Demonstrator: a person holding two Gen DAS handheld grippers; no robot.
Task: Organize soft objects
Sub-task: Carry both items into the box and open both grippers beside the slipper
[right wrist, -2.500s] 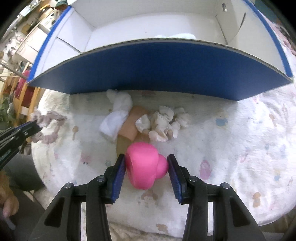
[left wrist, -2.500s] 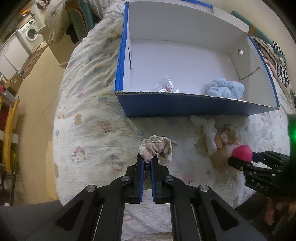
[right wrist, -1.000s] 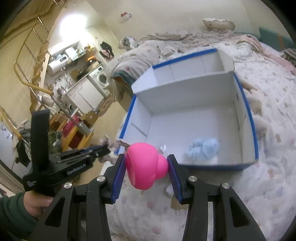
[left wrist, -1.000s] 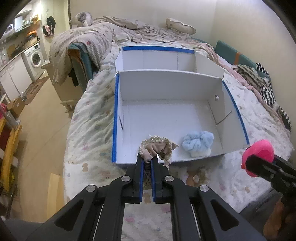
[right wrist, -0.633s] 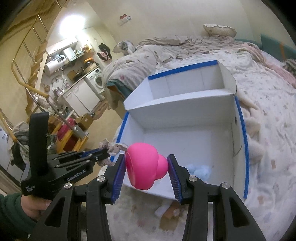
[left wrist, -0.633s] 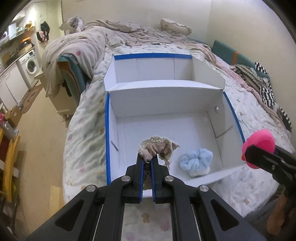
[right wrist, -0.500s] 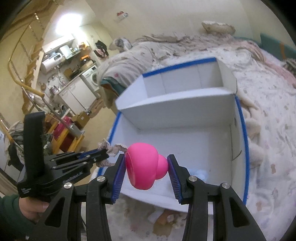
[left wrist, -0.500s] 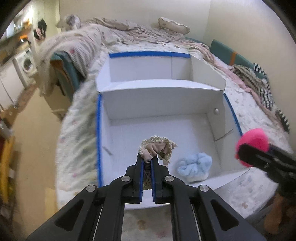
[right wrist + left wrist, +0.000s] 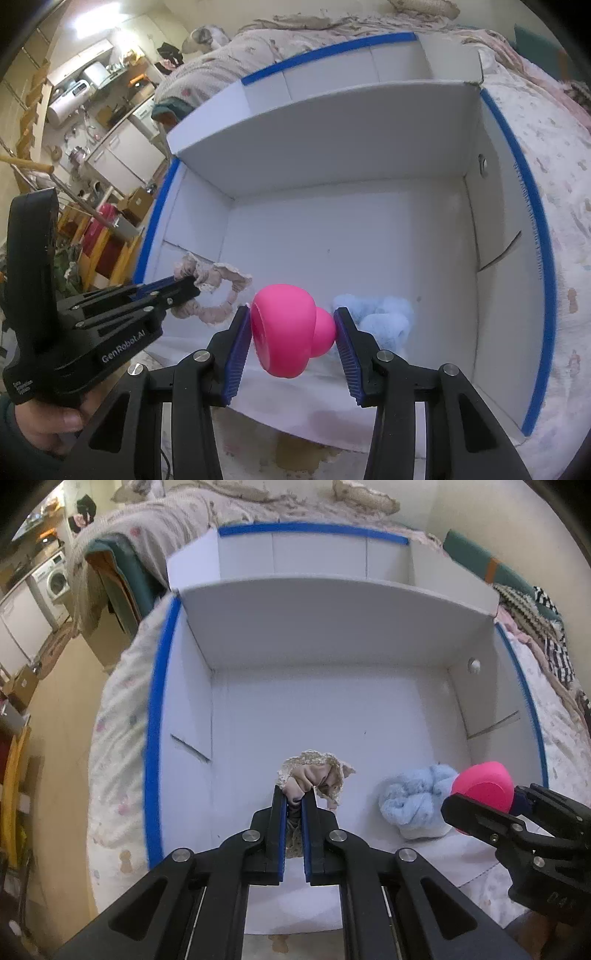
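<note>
- Left gripper [image 9: 294,798]: jaws nearly together, pinching a beige lace scrunchie [image 9: 314,773]. The scrunchie sticks out past the tips, up in the air over the near-left part of the box floor.
- Seen from the right wrist, the left gripper [image 9: 192,286] comes in from the left with the scrunchie [image 9: 214,291] looped off its tip; a hand [image 9: 48,424] grips its handle.
- Right gripper [image 9: 291,328]: jaws moderately wide, clamped on a pink toy [image 9: 290,330], rounded with a small knob against the right pad. The toy fills the gap and touches both blue pads.
- From the left wrist, the right gripper [image 9: 480,805] enters at the right edge with the pink toy [image 9: 484,784] over the box's near-right corner.
- Blue fluffy scrunchie [image 9: 417,799] lies on the box floor, near-right, just beside and under the pink toy; it is apart from the beige one.
- Box [image 9: 159,686]: white inside, blue edging, with a divider wall [image 9: 332,627] across it. Both grippers are over the front compartment; what is on the rear compartment's floor is hidden.
- Box sits on a bed [image 9: 118,716] with a pale printed quilt; rumpled bedding and a pillow [image 9: 365,496] lie behind it.
- Room: washing machine [image 9: 53,578] and cabinets far left, wood floor [image 9: 62,709], striped cloth [image 9: 554,646] at right.
</note>
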